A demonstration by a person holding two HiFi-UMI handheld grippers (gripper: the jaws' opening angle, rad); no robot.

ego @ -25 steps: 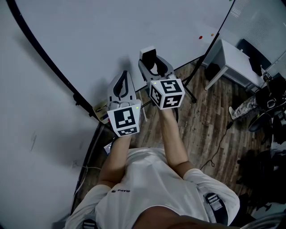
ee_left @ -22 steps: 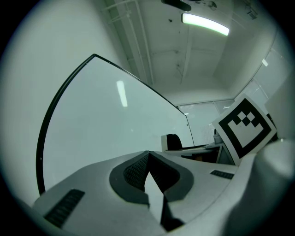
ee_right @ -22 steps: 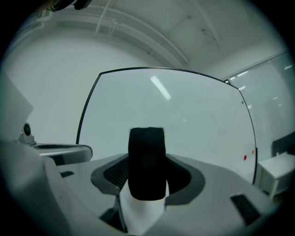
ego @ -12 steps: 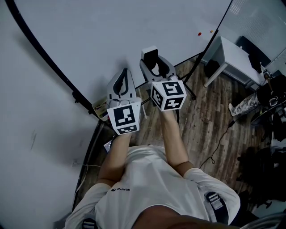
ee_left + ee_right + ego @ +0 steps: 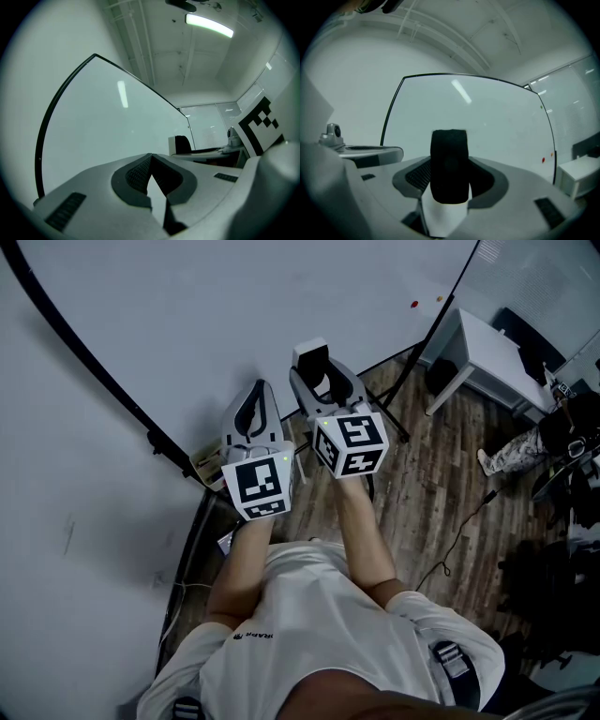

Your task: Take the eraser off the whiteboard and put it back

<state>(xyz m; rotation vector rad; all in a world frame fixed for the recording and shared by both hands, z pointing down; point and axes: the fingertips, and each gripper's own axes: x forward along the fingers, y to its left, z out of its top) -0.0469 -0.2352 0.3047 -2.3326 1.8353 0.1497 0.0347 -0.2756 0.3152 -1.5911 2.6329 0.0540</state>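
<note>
The eraser [image 5: 312, 356], a white block with a black felt face, sits clamped between the jaws of my right gripper [image 5: 314, 371], just in front of the whiteboard [image 5: 216, 306]. In the right gripper view the eraser [image 5: 449, 168] stands upright in the jaws, with its felt side toward the camera and the board [image 5: 487, 122] behind it. My left gripper [image 5: 258, 399] hangs beside it on the left, its jaws together with nothing in them. The left gripper view shows its tips [image 5: 151, 158] meeting and the eraser [image 5: 180, 144] off to the right.
Red and orange magnets [image 5: 413, 304] stick to the board near its right edge. Black stand legs [image 5: 394, 423] spread over the wooden floor. A white table [image 5: 487, 357] stands at the right, with dark gear and cables beyond. A small tray [image 5: 208, 465] hangs at the board's lower edge.
My right gripper has drawn slightly back from the board with the eraser still in it. The left gripper has kept its place.
</note>
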